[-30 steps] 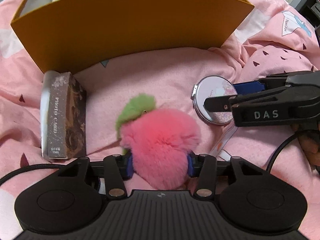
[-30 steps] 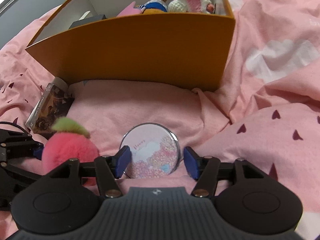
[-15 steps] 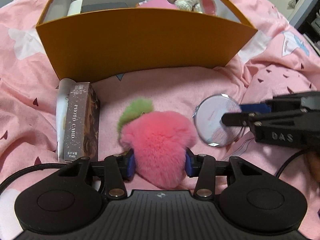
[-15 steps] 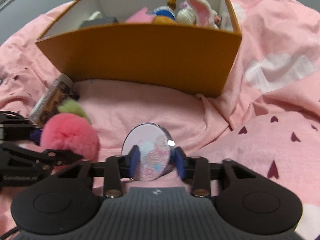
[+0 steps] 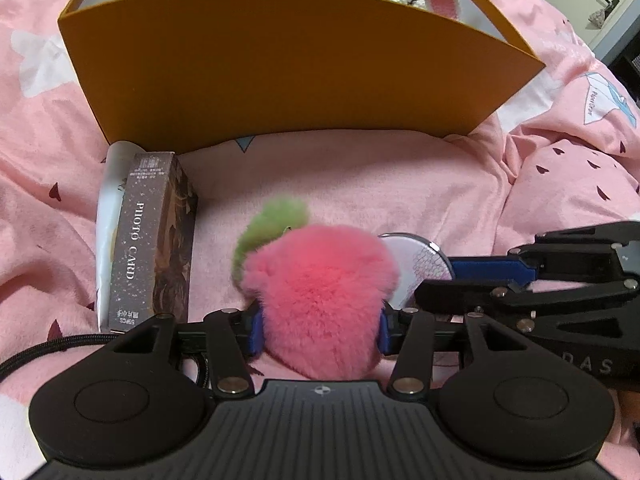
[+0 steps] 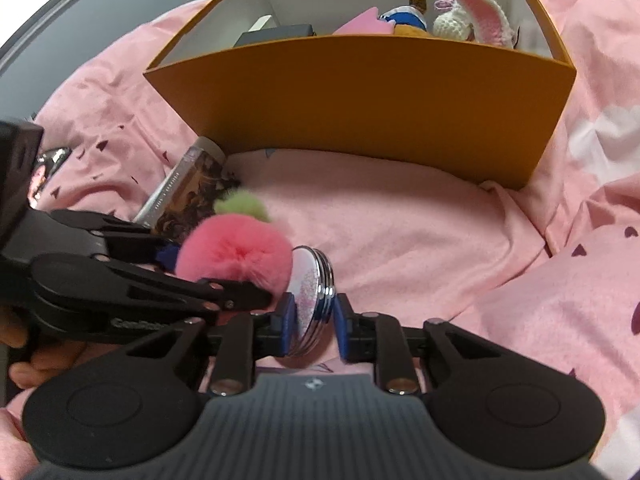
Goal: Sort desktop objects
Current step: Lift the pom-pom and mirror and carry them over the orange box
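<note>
My left gripper (image 5: 318, 330) is shut on a fluffy pink plush fruit (image 5: 320, 288) with a green tuft, held above the pink bedding. It also shows in the right wrist view (image 6: 236, 256). My right gripper (image 6: 312, 322) is shut on a round compact mirror (image 6: 314, 300), now tilted on edge; the mirror shows in the left wrist view (image 5: 416, 264) just right of the plush. The two grippers are side by side, nearly touching. An orange box (image 5: 280, 68) stands ahead, open at the top (image 6: 360, 92).
A brown "PHOTO CARD" box (image 5: 154, 236) lies at the left near the orange box's corner. Inside the orange box are a crocheted bunny (image 6: 476, 16), a small doll (image 6: 408, 16), a pink item and a dark case (image 6: 276, 34). Rumpled pink bedding (image 6: 560, 280) lies all around.
My right gripper closed on the compact mirror and lifted it on edge. Both grippers rose and moved closer together, toward the orange box.
</note>
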{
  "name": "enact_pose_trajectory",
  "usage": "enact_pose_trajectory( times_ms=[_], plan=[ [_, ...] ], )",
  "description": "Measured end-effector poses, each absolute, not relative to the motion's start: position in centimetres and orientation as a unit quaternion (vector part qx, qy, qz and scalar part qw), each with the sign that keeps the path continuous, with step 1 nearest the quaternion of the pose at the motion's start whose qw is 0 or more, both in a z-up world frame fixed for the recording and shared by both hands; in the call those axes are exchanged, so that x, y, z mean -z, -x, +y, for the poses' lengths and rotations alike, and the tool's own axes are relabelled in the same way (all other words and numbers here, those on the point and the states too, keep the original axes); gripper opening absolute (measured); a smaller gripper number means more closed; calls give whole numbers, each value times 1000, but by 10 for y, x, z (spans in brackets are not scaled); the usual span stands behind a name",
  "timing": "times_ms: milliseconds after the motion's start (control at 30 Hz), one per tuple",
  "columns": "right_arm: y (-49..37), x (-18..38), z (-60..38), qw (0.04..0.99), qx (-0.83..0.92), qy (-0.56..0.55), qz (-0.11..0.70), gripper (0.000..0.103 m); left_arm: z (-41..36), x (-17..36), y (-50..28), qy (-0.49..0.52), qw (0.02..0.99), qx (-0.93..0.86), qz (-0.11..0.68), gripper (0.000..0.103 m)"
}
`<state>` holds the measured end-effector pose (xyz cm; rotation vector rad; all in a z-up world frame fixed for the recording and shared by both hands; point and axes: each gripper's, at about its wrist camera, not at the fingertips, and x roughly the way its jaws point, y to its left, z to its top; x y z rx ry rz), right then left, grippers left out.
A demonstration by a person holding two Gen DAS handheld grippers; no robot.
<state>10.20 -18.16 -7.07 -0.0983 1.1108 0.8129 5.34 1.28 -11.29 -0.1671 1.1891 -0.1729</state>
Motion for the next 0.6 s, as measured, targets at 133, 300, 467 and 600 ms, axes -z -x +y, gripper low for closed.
enact_pose_trajectory(
  times_ms=[133, 300, 467, 600],
  plan=[
    [-101, 72, -180, 767, -383, 32, 513, 27, 17, 111, -55, 87, 821, 79, 559, 53],
    [-107, 79, -175, 763, -384, 14, 521, 23, 23, 113, -58, 101, 816, 66, 565, 52],
    [-112, 86, -174, 758, -382, -5, 529, 21, 24, 111, -55, 103, 820, 69, 558, 52],
    [-107, 71, -182, 770, -382, 1, 512, 17, 26, 106, -51, 108, 827, 75, 547, 51]
  ],
)
